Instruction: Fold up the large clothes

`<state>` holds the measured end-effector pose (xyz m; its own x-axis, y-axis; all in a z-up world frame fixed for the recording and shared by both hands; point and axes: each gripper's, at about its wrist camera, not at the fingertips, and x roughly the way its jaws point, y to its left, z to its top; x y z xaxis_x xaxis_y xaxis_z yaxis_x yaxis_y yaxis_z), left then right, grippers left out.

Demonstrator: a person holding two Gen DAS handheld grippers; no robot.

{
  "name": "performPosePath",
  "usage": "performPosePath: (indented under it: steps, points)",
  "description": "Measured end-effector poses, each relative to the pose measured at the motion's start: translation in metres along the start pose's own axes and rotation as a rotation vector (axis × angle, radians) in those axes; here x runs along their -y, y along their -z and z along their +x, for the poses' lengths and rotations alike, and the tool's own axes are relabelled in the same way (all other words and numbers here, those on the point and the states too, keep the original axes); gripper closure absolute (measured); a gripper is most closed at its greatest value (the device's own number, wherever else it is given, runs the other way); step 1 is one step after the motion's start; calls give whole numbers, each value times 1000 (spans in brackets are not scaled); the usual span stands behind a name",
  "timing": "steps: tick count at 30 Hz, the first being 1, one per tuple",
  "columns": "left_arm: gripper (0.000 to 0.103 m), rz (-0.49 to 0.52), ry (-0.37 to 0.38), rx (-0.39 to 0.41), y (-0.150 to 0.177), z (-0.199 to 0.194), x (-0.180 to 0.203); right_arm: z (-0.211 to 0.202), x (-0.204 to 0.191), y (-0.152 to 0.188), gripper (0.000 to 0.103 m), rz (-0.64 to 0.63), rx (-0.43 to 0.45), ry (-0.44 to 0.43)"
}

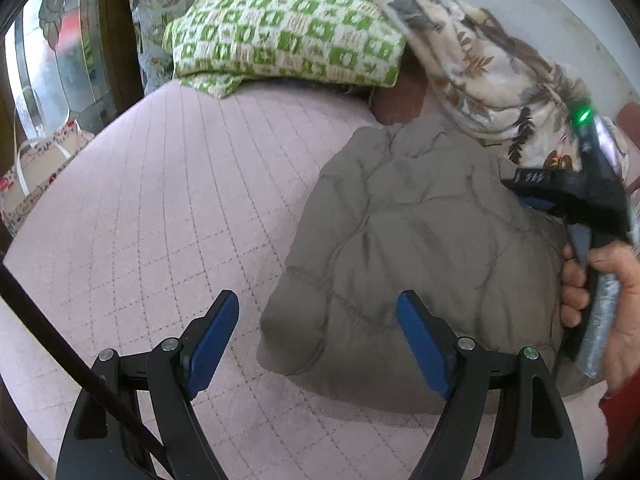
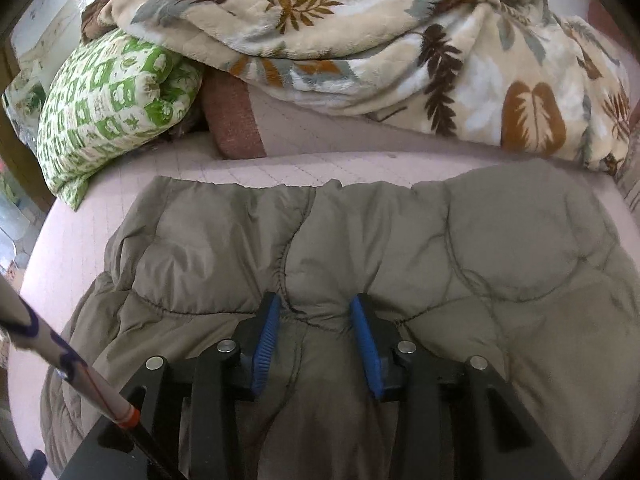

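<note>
Grey-brown quilted puffer garment [image 2: 360,248] was bunched on the pink stitched bedcover [image 1: 168,208], partly folded.

Right gripper [image 2: 316,312] was seen partly closed, a ridge of padded fabric pinched between its blue ribbed pads; firm hold could not be confirmed. Left gripper [image 1: 318,312] was held wide open, nothing gripped, the garment's near edge lying at 1 o'clock from its fingers, just beside the right-hand pad. The garment's long axis ran 9 to 3 in the right wrist view. Green-checked pillow [image 2: 112,108] and leaf-print fleece blanket [image 2: 400,40] were noted at 12, apart from the garment.
</note>
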<state>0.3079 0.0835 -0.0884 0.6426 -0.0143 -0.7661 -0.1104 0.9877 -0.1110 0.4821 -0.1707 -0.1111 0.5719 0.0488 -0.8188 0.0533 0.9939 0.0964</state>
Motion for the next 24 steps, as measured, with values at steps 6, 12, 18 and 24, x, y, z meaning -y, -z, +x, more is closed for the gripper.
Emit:
performPosePath:
  steps: [6, 12, 18, 24]
  points:
    - [22, 90, -45, 50, -5, -5, 23, -74, -7, 24, 62, -32, 101, -147]
    - [20, 132, -110, -58, -4, 41, 33, -51, -8, 56, 60, -113, 92, -80]
    - [22, 131, -67, 11, -9, 16, 42, -52, -11, 48, 54, -134, 90, -18]
    - [22, 185, -98, -28, -1, 29, 55, -98, 44, 73, 54, -72, 126, -41]
